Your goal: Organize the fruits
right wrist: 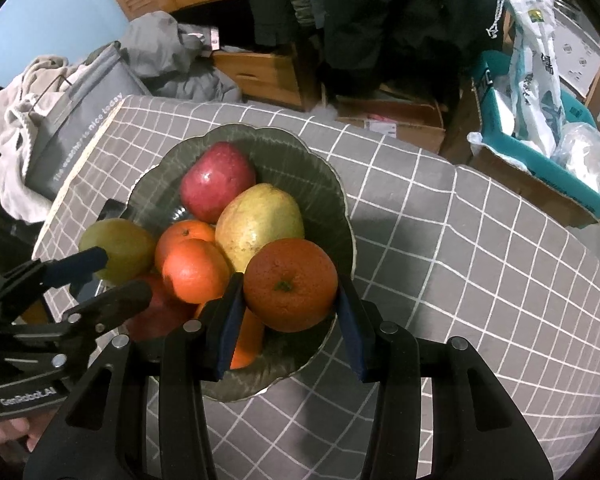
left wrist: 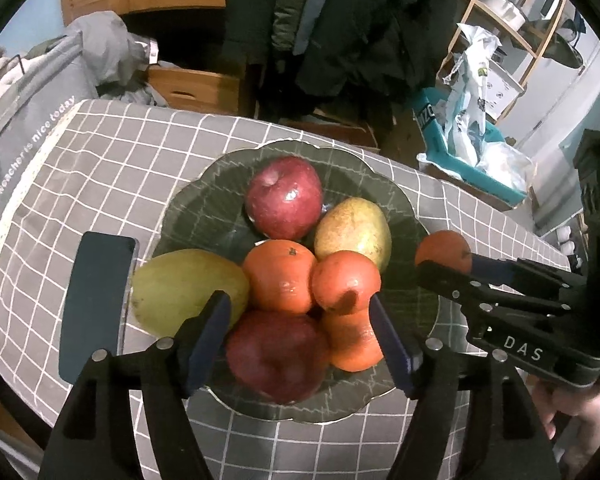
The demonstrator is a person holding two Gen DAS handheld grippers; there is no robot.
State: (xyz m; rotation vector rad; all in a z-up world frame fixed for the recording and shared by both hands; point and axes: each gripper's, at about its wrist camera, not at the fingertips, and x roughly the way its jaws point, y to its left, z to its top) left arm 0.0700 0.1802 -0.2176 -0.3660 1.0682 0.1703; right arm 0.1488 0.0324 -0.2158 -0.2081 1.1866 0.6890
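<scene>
right wrist view: your right gripper (right wrist: 290, 300) pinches an orange (right wrist: 290, 284) over the near rim of the green bowl (right wrist: 324, 176), not yet set down. ahead of its fingers the bowl already holds apples, pears and oranges, so, by the look of it, the sorting is nearly done. the left wrist view shows what this one hides: your left gripper (left wrist: 300, 320) stands spread, pads clear of the red apple (left wrist: 274, 354) between them, and a dark phone-like slab (left wrist: 96, 304) lies just to its left.
</scene>
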